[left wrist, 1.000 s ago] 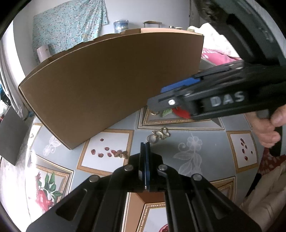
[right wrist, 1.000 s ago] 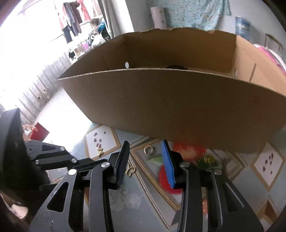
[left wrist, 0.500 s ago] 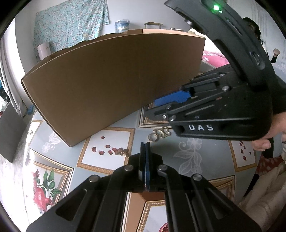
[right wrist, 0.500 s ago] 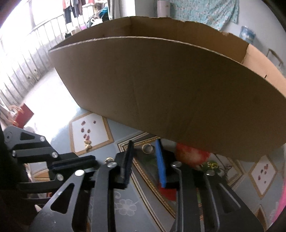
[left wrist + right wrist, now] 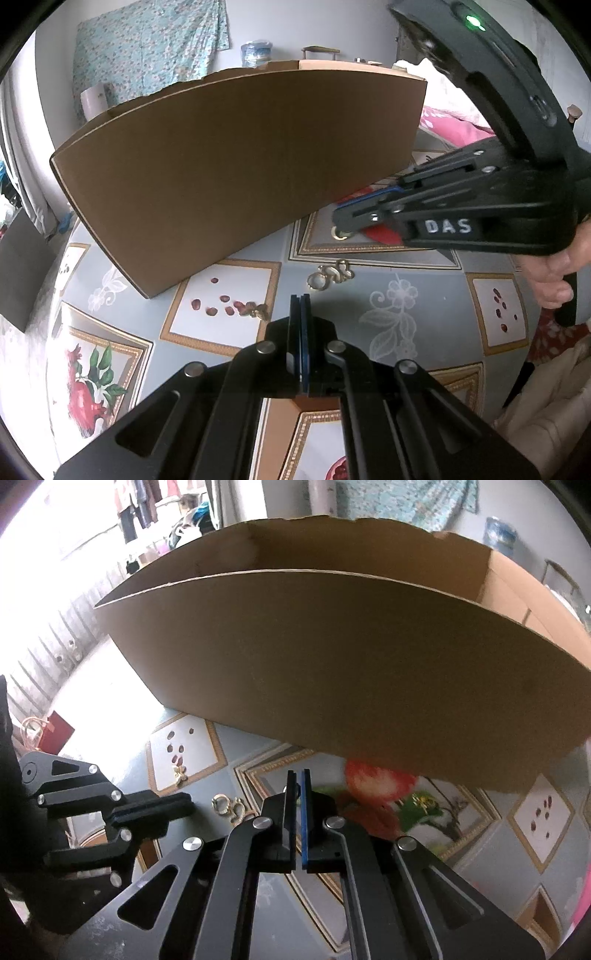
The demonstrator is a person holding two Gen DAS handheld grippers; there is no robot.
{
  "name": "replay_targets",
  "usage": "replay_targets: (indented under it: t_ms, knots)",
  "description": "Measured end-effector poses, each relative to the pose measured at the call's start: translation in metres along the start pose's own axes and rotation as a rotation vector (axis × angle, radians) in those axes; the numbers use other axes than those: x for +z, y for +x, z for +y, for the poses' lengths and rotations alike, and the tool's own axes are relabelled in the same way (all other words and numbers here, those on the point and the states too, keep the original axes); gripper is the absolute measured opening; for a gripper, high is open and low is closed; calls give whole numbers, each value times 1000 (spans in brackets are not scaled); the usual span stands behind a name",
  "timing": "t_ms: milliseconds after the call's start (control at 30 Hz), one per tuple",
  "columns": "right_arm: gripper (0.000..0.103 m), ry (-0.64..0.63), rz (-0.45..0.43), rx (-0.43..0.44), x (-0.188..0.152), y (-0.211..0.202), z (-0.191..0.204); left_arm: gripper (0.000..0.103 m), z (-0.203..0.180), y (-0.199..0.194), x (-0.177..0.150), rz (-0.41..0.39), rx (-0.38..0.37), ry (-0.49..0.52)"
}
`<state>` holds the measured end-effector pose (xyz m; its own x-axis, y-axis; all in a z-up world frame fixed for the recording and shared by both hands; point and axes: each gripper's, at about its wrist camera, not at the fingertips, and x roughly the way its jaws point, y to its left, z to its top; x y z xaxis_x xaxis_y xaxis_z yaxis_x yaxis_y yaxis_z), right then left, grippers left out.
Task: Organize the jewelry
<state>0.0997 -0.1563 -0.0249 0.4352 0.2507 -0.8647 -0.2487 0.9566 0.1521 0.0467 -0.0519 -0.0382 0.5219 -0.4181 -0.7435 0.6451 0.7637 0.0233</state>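
Observation:
A large open cardboard box (image 5: 236, 162) stands on the patterned tablecloth; it also fills the right wrist view (image 5: 351, 664). My right gripper (image 5: 298, 775) is shut on a small gold ring (image 5: 340, 233), held low in front of the box wall; only a sliver shows between the pads (image 5: 295, 792). My left gripper (image 5: 299, 299) is shut and empty, above the cloth. A gold ring with a chain piece (image 5: 330, 275) lies just beyond it and shows in the right wrist view (image 5: 229, 806). A small gold piece (image 5: 258, 310) lies to the left, also in the right wrist view (image 5: 181, 775).
Another small gold piece (image 5: 421, 799) lies on the cloth right of my right gripper. The tablecloth (image 5: 406, 314) has floral and framed panels. A black object (image 5: 18, 266) stands at the left edge. A person's hand (image 5: 554, 273) holds the right gripper.
My right gripper has closed from open onto the gold ring near the box. My left gripper has stayed shut and still.

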Motion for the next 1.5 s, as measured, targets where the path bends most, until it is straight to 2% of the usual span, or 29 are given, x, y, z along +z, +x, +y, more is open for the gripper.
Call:
replay_targets:
  t_ms: [133, 467, 700, 767, 833, 933, 1167, 1233, 1267, 1367, 1500]
  knots:
    - [0, 22, -7, 27, -7, -7, -8, 0, 0, 0, 0, 1, 1, -2]
    - [0, 37, 13, 31, -20, -21, -20, 0, -3, 0, 4, -4, -2, -2]
    - [4, 58, -9, 54, -21, -36, -32, 1, -8, 6, 14, -11, -13, 57]
    - [4, 58, -15, 59, -20, -38, -31, 7, -8, 9, 17, -5, -12, 76]
    - [4, 59, -22, 67, -20, -42, -32, 17, -7, 10, 19, -5, -16, 81]
    - [4, 67, -24, 79, -20, -46, -35, 23, -6, 11, 21, 3, -29, 79]
    - [4, 94, -23, 97, -22, -50, -51, 23, -9, 19, 25, 28, -18, 91]
    - [4, 98, -25, 101, -21, -51, -57, 13, -10, 21, 27, 39, -31, 92]
    - [4, 101, -27, 103, -21, -53, -58, 12, -11, 21, 28, 41, -30, 99]
    - [4, 108, -30, 108, -21, -55, -64, 11, -15, 22, 28, 51, -17, 124]
    - [4, 110, -33, 111, -21, -59, -70, 11, -11, 23, 30, 73, -38, 92]
